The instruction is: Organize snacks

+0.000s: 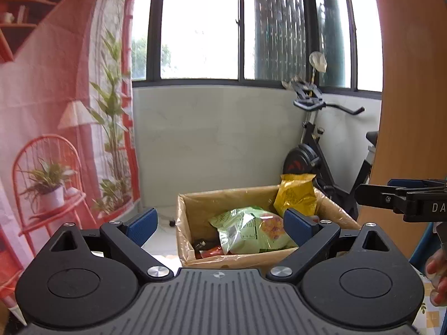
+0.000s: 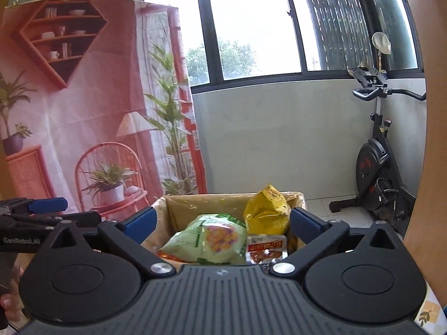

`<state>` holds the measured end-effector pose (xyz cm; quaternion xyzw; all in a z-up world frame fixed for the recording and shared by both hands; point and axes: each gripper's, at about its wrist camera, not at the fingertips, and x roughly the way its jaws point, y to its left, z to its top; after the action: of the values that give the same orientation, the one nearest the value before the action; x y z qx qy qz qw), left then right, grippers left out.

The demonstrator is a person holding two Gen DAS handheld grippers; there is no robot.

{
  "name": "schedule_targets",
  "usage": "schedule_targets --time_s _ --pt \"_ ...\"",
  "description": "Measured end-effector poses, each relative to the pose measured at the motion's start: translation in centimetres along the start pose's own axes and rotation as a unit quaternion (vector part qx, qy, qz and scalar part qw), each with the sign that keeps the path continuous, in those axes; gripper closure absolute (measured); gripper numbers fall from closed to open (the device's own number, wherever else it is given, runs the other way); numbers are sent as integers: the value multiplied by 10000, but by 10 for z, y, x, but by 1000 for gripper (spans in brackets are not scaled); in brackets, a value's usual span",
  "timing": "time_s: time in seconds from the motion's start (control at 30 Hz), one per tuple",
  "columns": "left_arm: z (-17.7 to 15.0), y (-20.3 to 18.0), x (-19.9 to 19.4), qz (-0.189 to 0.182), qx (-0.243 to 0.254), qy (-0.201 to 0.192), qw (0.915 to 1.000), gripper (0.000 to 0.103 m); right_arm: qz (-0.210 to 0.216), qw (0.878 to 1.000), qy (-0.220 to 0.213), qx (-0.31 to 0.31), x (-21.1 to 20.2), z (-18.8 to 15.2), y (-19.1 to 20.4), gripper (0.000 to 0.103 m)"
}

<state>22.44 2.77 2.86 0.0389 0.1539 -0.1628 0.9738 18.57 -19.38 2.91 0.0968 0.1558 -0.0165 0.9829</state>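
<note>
A cardboard box (image 1: pixel 195 203) lined with clear plastic stands ahead, also in the right wrist view (image 2: pixel 181 209). In it lie a green snack bag (image 1: pixel 248 229) (image 2: pixel 206 237), a yellow snack bag (image 1: pixel 296 195) (image 2: pixel 265 209) standing at the back right, and a small red and white packet (image 2: pixel 266 248). My left gripper (image 1: pixel 220 223) is open and empty in front of the box. My right gripper (image 2: pixel 222 222) is open and empty in front of the box. The right gripper shows at the right edge of the left wrist view (image 1: pixel 402 195).
An exercise bike (image 1: pixel 313 150) (image 2: pixel 377 156) stands at the back right by the window wall. A printed pink backdrop (image 1: pixel 56 111) (image 2: pixel 83 111) hangs on the left. A wooden panel (image 1: pixel 413 83) rises at the right. A patterned tablecloth (image 2: pixel 430 312) shows at the lower right.
</note>
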Motion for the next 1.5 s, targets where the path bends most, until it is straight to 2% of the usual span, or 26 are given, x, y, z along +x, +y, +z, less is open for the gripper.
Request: schedule_targets --time_s 0.1,0.27,0.4,0.6,0.8,0.9,1.13,1.5 --pt "1 -2 -22 101 -39 -168 9998 5 -5 10000 -23 0 -17 1 6 0" --pt "9 0 -52 3 -134 -182 9997 5 -39 10000 -28 -38 -49 2 18 0" --pt "15 -7 -77 173 19 -180 9997 5 -148 9999 -70 -4 -78 3 28 0" --pt "20 -9 -116 201 -159 -307 9992 5 -303 9995 -108 25 -119 8 44 0" --pt "20 -17 -143 265 -58 -465 9986 5 -393 9991 -123 60 -155 11 51 0" --pt "19 -21 -152 249 -55 -499 9984 5 -525 9986 -89 -24 -166 10 54 0" --pt "18 -26 -163 273 -13 -582 9979 5 -509 9987 -96 18 -184 8 55 0" --pt "16 -21 -162 341 -86 -500 9981 5 -477 9988 -63 -105 -186 8 63 0"
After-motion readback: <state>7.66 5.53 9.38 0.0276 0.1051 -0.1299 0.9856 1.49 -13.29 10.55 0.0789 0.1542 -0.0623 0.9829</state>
